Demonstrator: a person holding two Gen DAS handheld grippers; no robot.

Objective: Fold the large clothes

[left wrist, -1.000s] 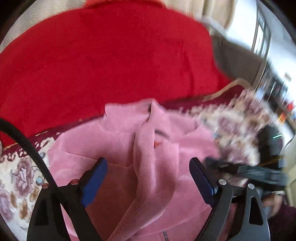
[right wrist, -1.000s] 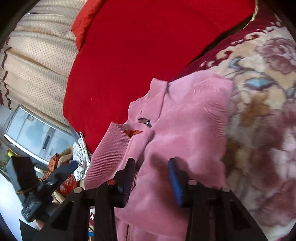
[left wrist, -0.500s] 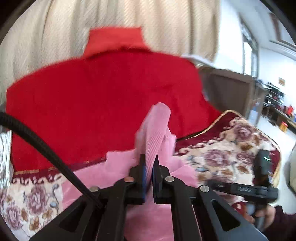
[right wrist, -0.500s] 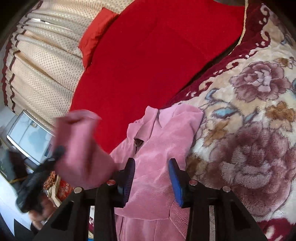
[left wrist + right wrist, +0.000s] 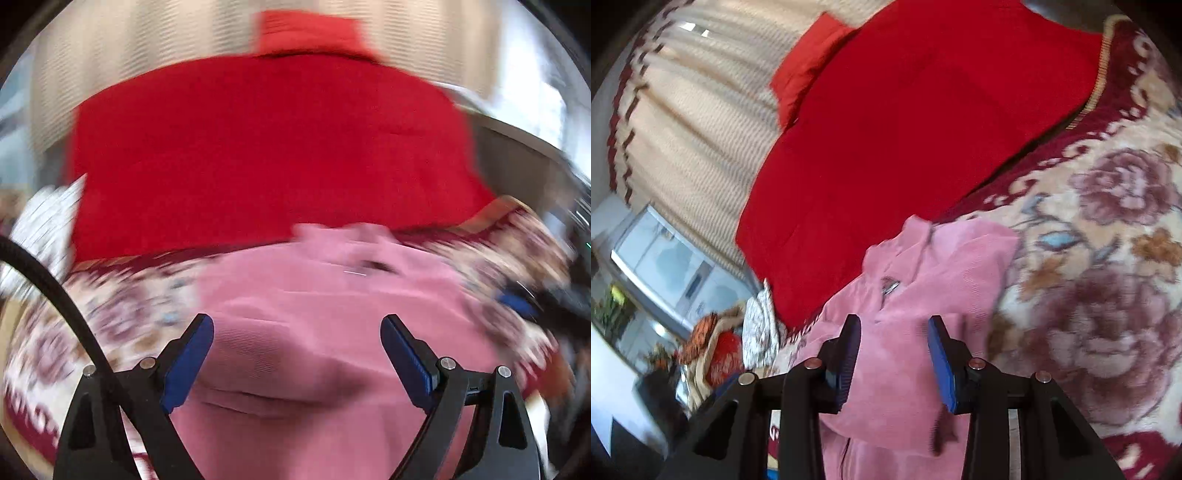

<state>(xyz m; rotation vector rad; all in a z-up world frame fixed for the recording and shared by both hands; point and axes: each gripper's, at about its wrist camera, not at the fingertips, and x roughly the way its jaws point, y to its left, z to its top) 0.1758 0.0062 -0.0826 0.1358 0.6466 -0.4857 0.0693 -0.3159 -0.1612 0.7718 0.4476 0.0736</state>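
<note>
A pink ribbed garment (image 5: 314,306) lies on a floral blanket (image 5: 122,317), its collar towards the red cover. My left gripper (image 5: 297,350) is open and empty, hovering just above the garment's folded middle. In the right wrist view the same pink garment (image 5: 923,295) lies with its collar and zipper showing. My right gripper (image 5: 892,354) is open and empty above the garment's lower part. The left wrist view is blurred by motion.
A large red cover (image 5: 923,122) and red pillow (image 5: 805,66) lie behind the garment, before a beige curtain (image 5: 690,122). The floral blanket (image 5: 1108,277) spreads to the right. Clutter and a window (image 5: 665,258) are at the left.
My left gripper, shut on a pink sleeve half a second ago, has let it go and opened; the sleeve now lies on the garment. My right gripper stayed open.
</note>
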